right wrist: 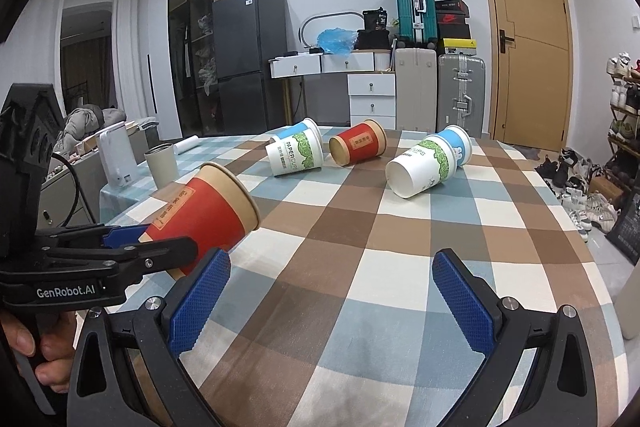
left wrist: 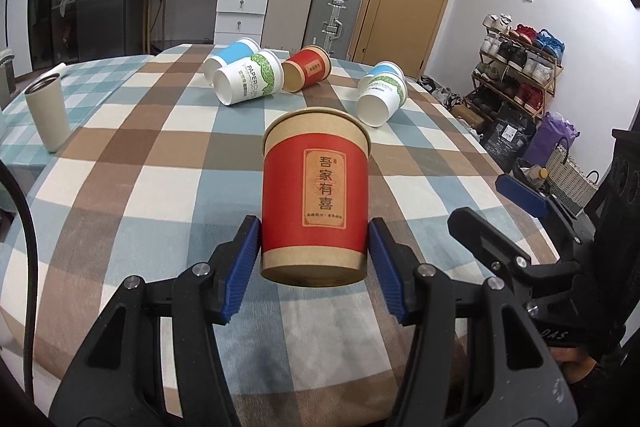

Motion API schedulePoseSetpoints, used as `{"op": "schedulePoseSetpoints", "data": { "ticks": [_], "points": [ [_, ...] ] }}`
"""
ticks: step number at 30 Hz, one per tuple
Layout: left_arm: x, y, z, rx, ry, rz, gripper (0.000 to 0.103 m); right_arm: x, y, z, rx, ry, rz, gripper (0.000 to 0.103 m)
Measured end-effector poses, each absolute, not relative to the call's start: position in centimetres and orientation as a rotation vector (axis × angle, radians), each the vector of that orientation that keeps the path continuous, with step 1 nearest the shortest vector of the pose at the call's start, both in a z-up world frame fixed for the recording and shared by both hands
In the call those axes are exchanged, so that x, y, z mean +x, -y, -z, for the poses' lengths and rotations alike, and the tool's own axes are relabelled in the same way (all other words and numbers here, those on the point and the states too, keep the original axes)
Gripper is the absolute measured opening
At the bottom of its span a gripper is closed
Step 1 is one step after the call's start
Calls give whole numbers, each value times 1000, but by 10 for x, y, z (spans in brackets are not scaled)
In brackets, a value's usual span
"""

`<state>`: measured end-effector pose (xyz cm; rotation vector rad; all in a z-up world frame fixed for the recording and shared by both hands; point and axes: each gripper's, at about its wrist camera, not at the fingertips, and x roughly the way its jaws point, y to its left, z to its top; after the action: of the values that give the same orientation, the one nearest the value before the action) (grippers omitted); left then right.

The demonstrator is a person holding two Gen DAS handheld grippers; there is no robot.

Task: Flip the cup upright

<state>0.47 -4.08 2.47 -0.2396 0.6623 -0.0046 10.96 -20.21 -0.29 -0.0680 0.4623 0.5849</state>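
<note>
My left gripper [left wrist: 314, 259] is shut on a red and brown paper cup [left wrist: 315, 195] near its base and holds it above the checked tablecloth [left wrist: 160, 163]. In the right wrist view the same cup [right wrist: 204, 211] is tilted, its rim pointing up and to the right. My right gripper [right wrist: 330, 301] is open and empty over the near part of the table; it also shows at the right edge of the left wrist view [left wrist: 520, 203]. Several other paper cups lie on their sides at the far end: a green-white one [left wrist: 248, 79], a red one [left wrist: 306, 69], another green-white one [left wrist: 380, 95].
An upright grey tumbler [left wrist: 46, 113] stands at the table's left side. Blue-banded cups [left wrist: 232, 55] lie behind the green ones. Drawers, suitcases [right wrist: 460, 95] and a door stand behind the table. A shoe rack [left wrist: 516, 67] is at the right.
</note>
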Motion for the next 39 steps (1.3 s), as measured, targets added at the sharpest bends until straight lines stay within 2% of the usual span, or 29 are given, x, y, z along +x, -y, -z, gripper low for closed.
{"op": "schedulePoseSetpoints", "data": {
  "ticks": [30,33,39],
  "points": [
    [-7,62,1,-254,-708,15,53,108,211,9,-49,-474,-571,103],
    [-6,59,2,-259,-722,14,57,108,211,8,-48,-474,-572,103],
    [-4,49,-1,-273,-717,34,79,108,210,10,-45,-479,-574,103]
  ]
}}
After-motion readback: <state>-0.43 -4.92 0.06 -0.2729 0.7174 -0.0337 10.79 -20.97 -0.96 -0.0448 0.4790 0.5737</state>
